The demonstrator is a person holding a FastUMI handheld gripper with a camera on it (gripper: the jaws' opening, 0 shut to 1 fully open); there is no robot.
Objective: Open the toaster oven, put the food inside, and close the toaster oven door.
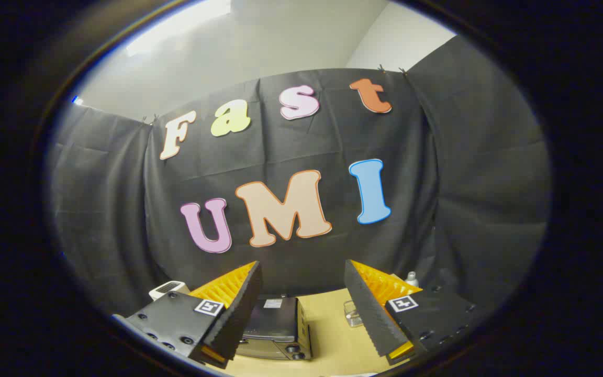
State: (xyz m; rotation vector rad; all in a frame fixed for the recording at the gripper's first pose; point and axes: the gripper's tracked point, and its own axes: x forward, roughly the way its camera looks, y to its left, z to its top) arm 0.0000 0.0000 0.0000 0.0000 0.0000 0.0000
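- The gripper (301,309) hangs with fingers spread wide, holding nothing.
- Below, between the fingers, the toaster oven (275,327) sits on the table (333,340): likely rigid and heavy; its door handle isn't discernible.
- Beyond them, a clear container (352,313).

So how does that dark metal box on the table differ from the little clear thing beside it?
The dark metal toaster oven is opaque, boxy and larger, lying between the open gripper's fingers; the small clear glass container is see-through and sits next to one finger. Both rest on the light wooden table.
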